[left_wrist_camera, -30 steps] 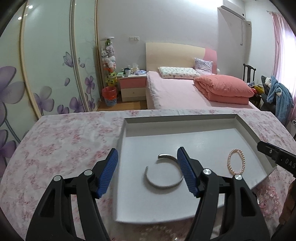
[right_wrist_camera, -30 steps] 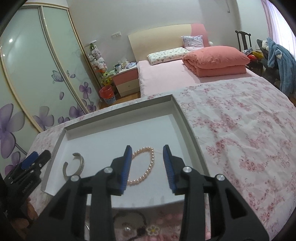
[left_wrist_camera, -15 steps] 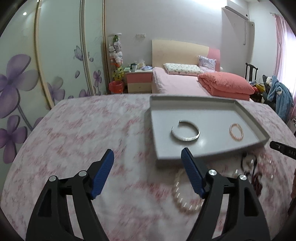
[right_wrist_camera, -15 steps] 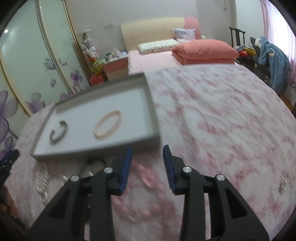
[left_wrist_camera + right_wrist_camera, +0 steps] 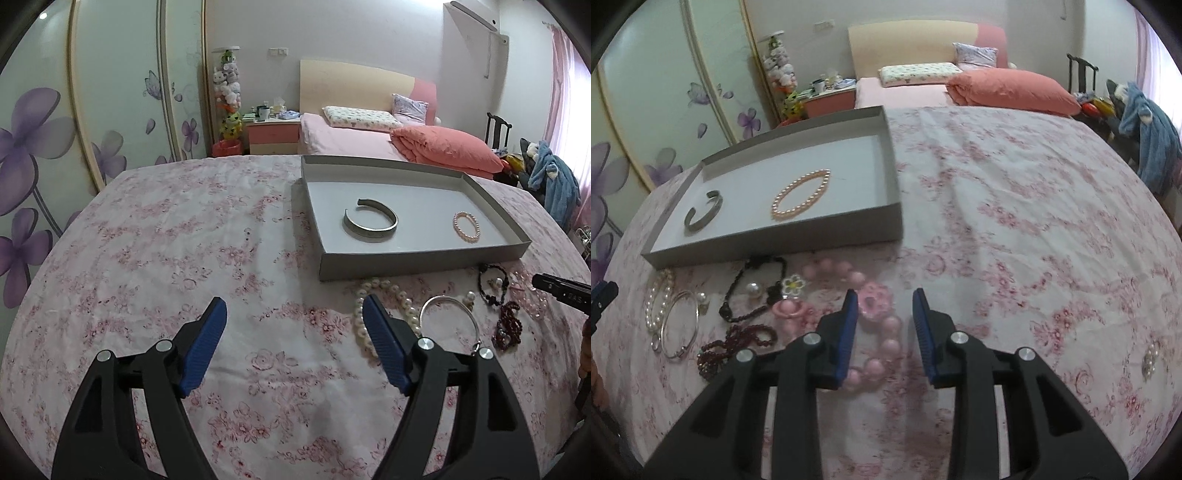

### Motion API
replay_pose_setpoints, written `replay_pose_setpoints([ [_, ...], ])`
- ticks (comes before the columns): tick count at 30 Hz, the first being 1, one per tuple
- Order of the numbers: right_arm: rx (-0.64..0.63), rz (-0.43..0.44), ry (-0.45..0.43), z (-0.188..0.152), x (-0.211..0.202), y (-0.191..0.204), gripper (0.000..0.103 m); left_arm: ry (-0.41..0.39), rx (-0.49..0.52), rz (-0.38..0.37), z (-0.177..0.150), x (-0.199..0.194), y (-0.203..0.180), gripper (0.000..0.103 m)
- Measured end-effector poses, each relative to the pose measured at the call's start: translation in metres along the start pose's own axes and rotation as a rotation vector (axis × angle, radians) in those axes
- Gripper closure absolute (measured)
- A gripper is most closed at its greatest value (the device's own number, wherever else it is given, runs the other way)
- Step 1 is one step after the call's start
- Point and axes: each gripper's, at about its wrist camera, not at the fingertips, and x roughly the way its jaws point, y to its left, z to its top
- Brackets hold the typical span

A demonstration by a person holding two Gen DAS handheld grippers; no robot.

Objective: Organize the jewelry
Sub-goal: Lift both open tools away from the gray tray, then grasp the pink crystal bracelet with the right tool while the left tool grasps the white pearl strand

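A grey tray (image 5: 417, 263) (image 5: 783, 242) on the floral tablecloth holds a silver cuff bangle (image 5: 370, 220) (image 5: 703, 213) and a pink pearl bracelet (image 5: 466, 226) (image 5: 800, 194). In front of the tray lie loose pieces: a white pearl strand (image 5: 384, 295) (image 5: 658, 300), a thin silver bangle (image 5: 448, 312) (image 5: 679, 323), a black bead bracelet (image 5: 491, 284) (image 5: 753, 291), a dark red bead bracelet (image 5: 509, 326) (image 5: 735, 347) and a chunky pink bead necklace (image 5: 875, 332). My left gripper (image 5: 295, 321) is open and empty, left of the pearl strand. My right gripper (image 5: 882, 314) is open and empty over the pink necklace.
A small pearl piece (image 5: 1150, 358) lies alone at the right of the table. Behind the table stand a bed (image 5: 369, 136), a nightstand (image 5: 273, 136), a flowered wardrobe (image 5: 74, 110) and a chair with blue clothes (image 5: 554, 184).
Both grippers have pulled back from above the tray toward the table's near side. The bangle and pink pearl bracelet stay in the tray. The loose pieces in front have come into view.
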Motion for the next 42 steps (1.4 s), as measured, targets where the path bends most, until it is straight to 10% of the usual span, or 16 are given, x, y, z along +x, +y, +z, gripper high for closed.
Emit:
replay_pose_setpoints([
  [30,-0.093,-0.027,0.001,-0.001,0.008,0.010,0.079,0.068,0.068,-0.063,-0.004,0.015,-0.032,0.028],
  [42,-0.090,-0.024,0.002,-0.001,0.008,0.011,0.079,0.163,0.102,-0.041,-0.003,0.048,-0.052,0.063],
])
